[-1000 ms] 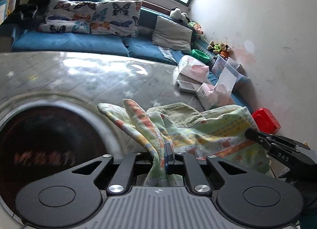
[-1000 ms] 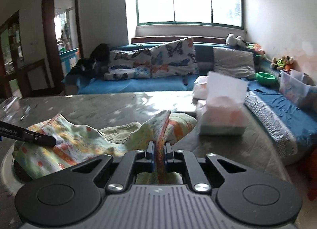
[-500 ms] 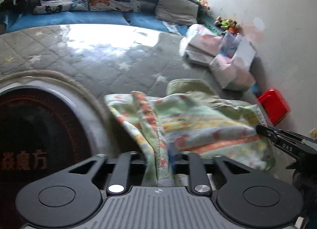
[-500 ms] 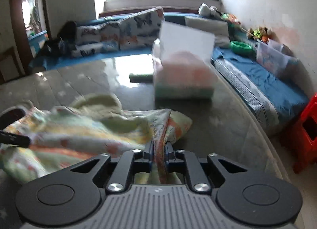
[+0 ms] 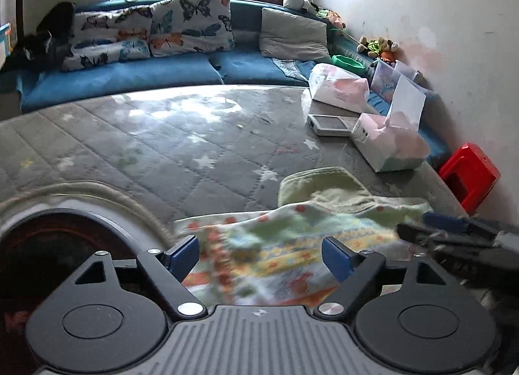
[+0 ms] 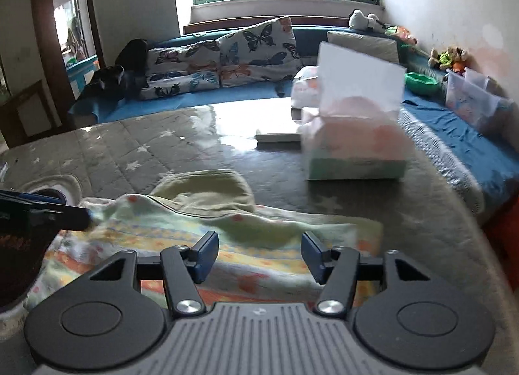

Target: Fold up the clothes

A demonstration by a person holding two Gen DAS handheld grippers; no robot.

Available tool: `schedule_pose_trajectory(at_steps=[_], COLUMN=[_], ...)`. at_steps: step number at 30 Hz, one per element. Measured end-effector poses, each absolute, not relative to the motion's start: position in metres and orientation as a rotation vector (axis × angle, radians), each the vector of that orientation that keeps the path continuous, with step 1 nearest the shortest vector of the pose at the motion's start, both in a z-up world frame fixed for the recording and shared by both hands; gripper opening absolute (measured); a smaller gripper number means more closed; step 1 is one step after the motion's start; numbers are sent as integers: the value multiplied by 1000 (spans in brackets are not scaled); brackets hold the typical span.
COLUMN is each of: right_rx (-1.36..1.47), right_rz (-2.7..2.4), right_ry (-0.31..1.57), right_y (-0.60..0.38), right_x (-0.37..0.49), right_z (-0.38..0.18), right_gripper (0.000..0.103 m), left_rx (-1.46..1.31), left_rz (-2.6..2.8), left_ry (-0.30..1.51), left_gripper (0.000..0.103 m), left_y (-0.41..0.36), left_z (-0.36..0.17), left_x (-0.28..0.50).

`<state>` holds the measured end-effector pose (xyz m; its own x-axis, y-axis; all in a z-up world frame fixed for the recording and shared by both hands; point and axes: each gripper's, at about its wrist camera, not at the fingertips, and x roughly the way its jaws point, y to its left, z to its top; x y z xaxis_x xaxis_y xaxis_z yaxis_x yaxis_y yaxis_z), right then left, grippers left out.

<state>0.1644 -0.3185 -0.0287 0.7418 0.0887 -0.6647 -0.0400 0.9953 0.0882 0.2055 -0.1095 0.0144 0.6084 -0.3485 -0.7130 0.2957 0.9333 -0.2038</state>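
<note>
Both grippers, clamped on bunched folds of the garment a second ago, have let go and their jaws are opening over cloth now laid flat.

Nearest, the left gripper (image 5: 259, 256) and right gripper (image 6: 259, 253) each hover with blue pads spread and nothing pinched, the printed child's garment (image 6: 246, 245) lying between and beneath them on the grey quilted worktop (image 5: 181, 148), its plain green flap (image 6: 207, 188) turned out at the far edge. It looks light, limp and thin, likely to sag and crease wherever it is unsupported, so I judge a hem or corner the best hold, one gripper to each end of an edge. Beyond sit a tissue box (image 6: 353, 151), then the blue sofa (image 5: 123, 78) with butterfly cushions (image 5: 191, 26).
</note>
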Motion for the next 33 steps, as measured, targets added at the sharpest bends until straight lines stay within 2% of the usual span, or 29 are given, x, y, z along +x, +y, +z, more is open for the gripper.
schedule_pose_trajectory(at_steps=[1, 3, 8, 18, 19, 22, 25, 29, 33], right_rx=[82, 93, 107, 61, 59, 62, 68, 76, 86], right_rz=[73, 68, 50, 34, 34, 44, 55, 55, 36], right_ry=[735, 739, 748, 733, 730, 721, 717, 707, 701], right_y=[-317, -315, -314, -310, -310, -310, -311, -310, -308], right_x=[167, 171, 179, 180, 178, 169, 157, 138, 123], right_z=[-31, -34, -43, -47, -45, -40, -37, -32, -30], right_gripper=[58, 59, 62, 72, 77, 85, 96, 102, 103], left_rx=[-68, -56, -41, -14, -10, 3, 18, 25, 36], left_rz=[-378, -385, -377, -376, -376, -378, -381, -393, -408], left_ry=[837, 833, 848, 839, 837, 825, 802, 767, 733], left_gripper=[81, 68, 57, 59, 59, 64, 77, 89, 98], left_y=[-113, -120, -128, -131, -130, -127, -125, -121, -116], left_z=[13, 9, -5, -12, -10, -4, 3, 11, 16], left_x=[208, 214, 230, 232, 230, 220, 206, 185, 162])
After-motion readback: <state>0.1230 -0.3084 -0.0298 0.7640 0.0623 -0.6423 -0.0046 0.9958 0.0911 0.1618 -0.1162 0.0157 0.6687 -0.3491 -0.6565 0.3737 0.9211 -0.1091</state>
